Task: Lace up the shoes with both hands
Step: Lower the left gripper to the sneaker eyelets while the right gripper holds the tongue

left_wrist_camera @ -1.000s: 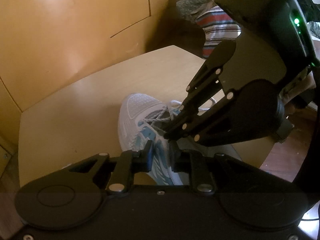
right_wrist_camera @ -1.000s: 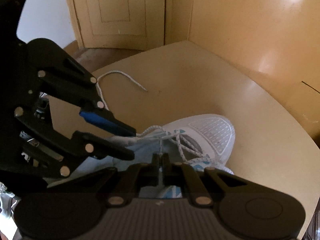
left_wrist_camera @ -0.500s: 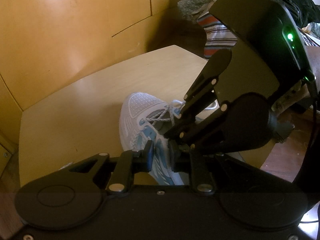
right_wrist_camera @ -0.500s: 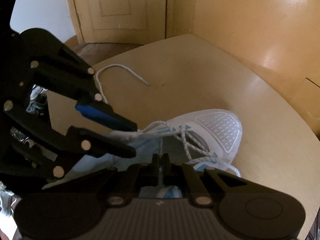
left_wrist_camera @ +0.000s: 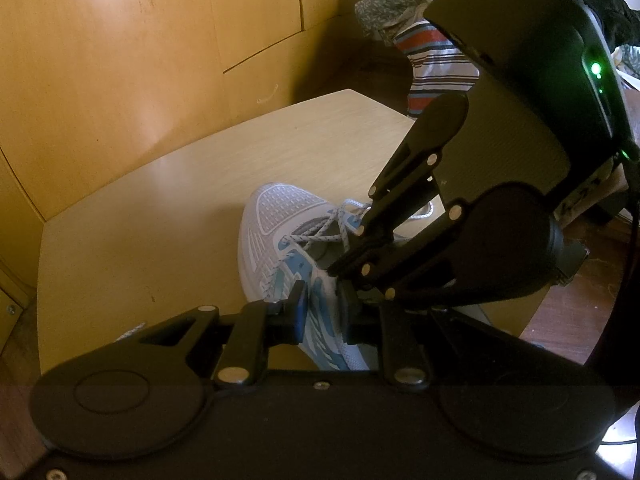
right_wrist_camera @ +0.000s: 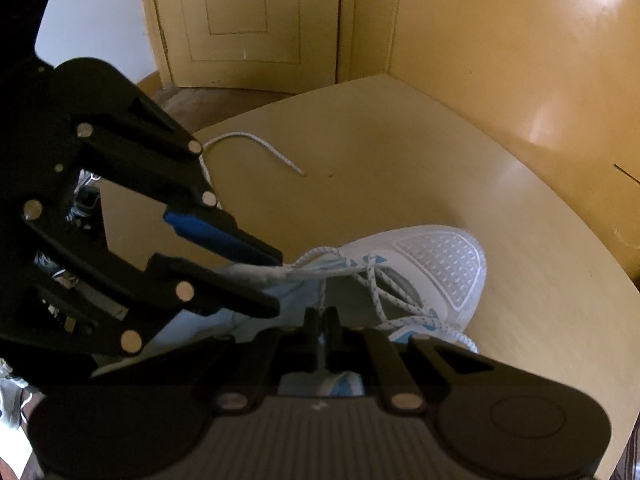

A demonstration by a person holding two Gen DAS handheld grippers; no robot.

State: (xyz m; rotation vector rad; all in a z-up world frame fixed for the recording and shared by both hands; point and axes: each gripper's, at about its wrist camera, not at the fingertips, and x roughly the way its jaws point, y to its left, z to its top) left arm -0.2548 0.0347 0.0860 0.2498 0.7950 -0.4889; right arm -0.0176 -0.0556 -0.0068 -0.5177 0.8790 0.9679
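Left tongs (left_wrist_camera: pixel 322 306): you are gripping the shoe's (left_wrist_camera: pixel 280 240) collar edge, pads pressing on the white fabric.
Right tongs (right_wrist_camera: pixel 320 330): you are pinching the lace (right_wrist_camera: pixel 320 292) with the pads fully closed on it.
Shoe: it is lying on the bench (left_wrist_camera: pixel 160 208), toe pointing toward the far edge by the wooden panels.
Loose lace end (right_wrist_camera: pixel 256 148): it is trailing across the bench toward its far left corner.
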